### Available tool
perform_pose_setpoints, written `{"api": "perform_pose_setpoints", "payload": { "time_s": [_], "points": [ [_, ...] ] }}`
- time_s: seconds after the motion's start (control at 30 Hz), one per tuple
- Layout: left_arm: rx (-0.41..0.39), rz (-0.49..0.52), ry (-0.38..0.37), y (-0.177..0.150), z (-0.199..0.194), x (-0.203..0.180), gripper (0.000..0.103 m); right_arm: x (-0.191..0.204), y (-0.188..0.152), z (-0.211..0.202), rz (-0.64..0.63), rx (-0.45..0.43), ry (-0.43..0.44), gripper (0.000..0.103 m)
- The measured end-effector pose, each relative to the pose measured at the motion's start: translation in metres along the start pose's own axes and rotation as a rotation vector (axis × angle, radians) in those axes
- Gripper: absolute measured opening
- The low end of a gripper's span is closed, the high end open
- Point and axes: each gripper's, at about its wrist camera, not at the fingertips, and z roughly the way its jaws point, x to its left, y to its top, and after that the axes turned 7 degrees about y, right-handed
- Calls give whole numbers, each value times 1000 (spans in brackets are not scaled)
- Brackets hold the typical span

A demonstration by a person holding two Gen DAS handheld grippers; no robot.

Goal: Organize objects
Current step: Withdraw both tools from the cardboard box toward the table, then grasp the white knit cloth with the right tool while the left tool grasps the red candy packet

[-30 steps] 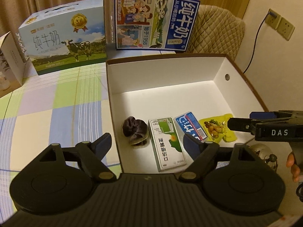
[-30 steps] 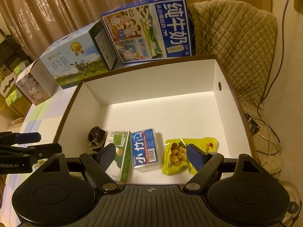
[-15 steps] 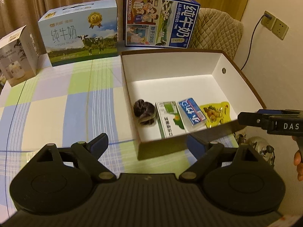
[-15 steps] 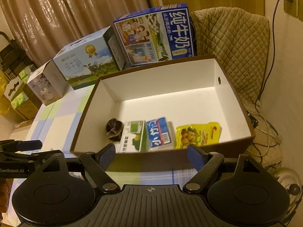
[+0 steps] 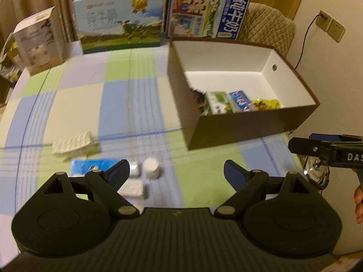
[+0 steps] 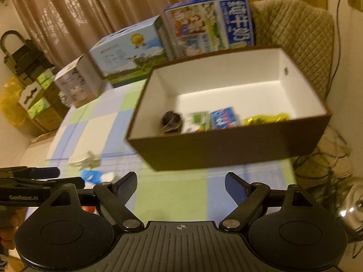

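Observation:
A brown box [image 5: 238, 131] with a white inside stands on the checked tablecloth at the right. In it lie a dark scrunchie [image 6: 170, 121], a green-white carton [image 5: 217, 104], a blue pack [image 5: 241, 100] and a yellow snack bag [image 5: 267, 104]. Loose items lie near the table's front left: a white blister strip [image 5: 72, 145], a blue packet [image 5: 88, 165], a white round bottle [image 5: 151, 167] and a small white box [image 5: 133, 189]. My left gripper [image 5: 177, 173] is open and empty above them. My right gripper [image 6: 180, 184] is open and empty before the box.
Two milk cartons [image 5: 120, 15] [image 5: 206, 9] and a small white box [image 5: 38, 43] stand along the table's far edge. A quilted chair [image 5: 270, 29] is behind the brown box. The wall is at the right. Stacked boxes [image 6: 36, 99] stand left of the table.
Both grippers have pulled back and away from the brown box toward the table's front. The loose items at the front left have come into view. Both stay open.

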Motion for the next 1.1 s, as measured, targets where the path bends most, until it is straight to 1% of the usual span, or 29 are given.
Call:
{"api": "perform_pose_setpoints", "payload": {
  "time_s": [0.13, 0.5, 0.8, 1.1],
  "points": [
    [23, -18, 19, -21, -7, 23, 88, 18, -15, 9, 2, 40, 29, 88],
    [79, -61, 73, -63, -15, 79, 88, 74, -46, 43, -85, 148, 67, 88],
    [124, -88, 88, -84, -8, 108, 88, 105, -65, 71, -147, 222, 79, 88],
    [168, -103, 89, -94, 8, 127, 88, 115, -77, 110, -121, 293, 81, 87]
  ]
}}
